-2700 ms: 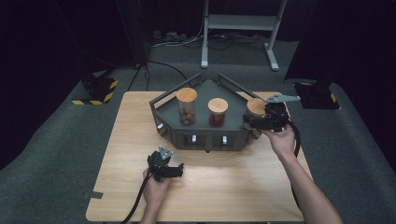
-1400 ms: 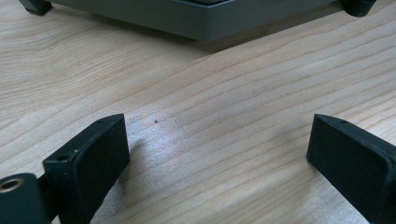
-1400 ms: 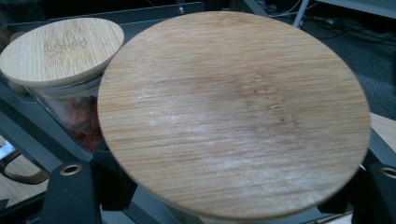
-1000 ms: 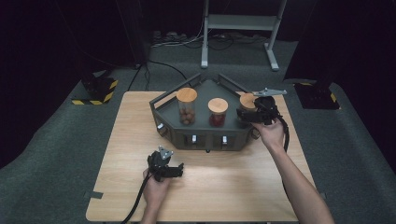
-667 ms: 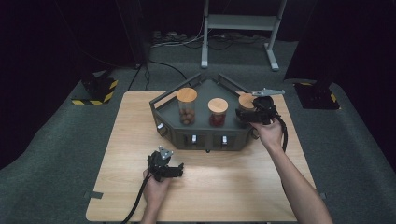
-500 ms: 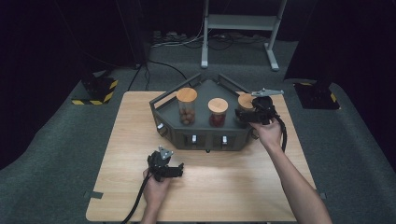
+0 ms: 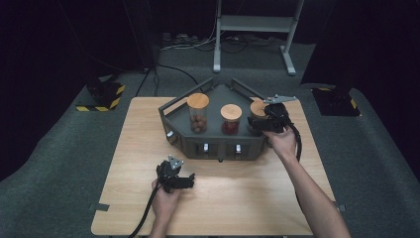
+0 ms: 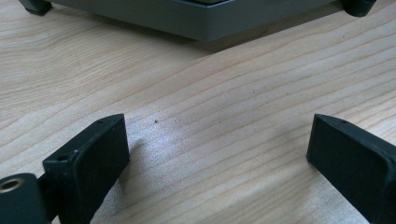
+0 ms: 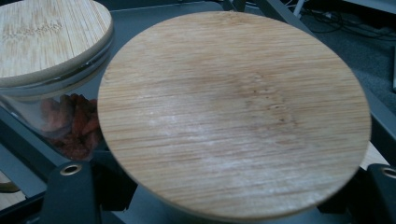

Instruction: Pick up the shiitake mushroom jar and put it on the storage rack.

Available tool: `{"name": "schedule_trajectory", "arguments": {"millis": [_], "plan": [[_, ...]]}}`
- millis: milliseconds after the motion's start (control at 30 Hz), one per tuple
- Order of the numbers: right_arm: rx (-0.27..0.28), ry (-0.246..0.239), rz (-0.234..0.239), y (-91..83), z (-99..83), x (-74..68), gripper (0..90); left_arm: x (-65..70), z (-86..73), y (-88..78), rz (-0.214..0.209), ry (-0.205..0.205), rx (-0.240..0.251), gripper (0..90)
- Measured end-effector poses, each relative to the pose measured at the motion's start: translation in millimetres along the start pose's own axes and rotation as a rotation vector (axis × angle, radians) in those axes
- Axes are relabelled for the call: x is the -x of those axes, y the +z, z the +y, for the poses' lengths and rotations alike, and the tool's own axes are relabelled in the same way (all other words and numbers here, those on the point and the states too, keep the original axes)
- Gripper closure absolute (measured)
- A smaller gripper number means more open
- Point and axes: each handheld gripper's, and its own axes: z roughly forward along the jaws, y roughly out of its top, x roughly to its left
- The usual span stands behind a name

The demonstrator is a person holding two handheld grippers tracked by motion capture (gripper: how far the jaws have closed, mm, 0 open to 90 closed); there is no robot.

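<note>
1. The right gripper (image 7: 263,124) is seen in the high view at the right end of the grey rack (image 7: 198,141), at about 3 o'clock from the rack's middle. Its jaws are drawn in nearly as far as they go and are clamped on the right jar (image 7: 257,110), just under the jar's wooden lid (image 9: 233,112).
2. In the right gripper view, the round bamboo lid is seen from close above, with a black jaw at each lower corner, set against the jar's sides.
3. The held jar is found at the rack's right-hand place, at 3 o'clock from the middle jar (image 7: 231,119), close beside it.
4. The middle jar (image 9: 51,70) is shown at 10 o'clock from the held lid in the right gripper view; red dried pieces are visible through its glass.
5. The left jar (image 7: 198,113), taller and filled with brown round pieces, is placed at 9 o'clock from the middle jar.
6. The left gripper (image 7: 190,179) is rested on the wooden table (image 7: 257,198), at about 7 o'clock from the rack, well apart from the jars. Its jaws are spread wide, with bare table between them and nothing held.
7. The rack's front edge (image 8: 196,21) is seen at 12 o'clock in the left gripper view.
</note>
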Motion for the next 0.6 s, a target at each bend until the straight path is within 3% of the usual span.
{"name": "schedule_trajectory", "arguments": {"millis": [600], "plan": [[0.000,-0.011,0.034,14.9,-2.3,-10.7,25.2,0.2,0.0,0.3,0.000,0.002,-0.001,5.2]]}}
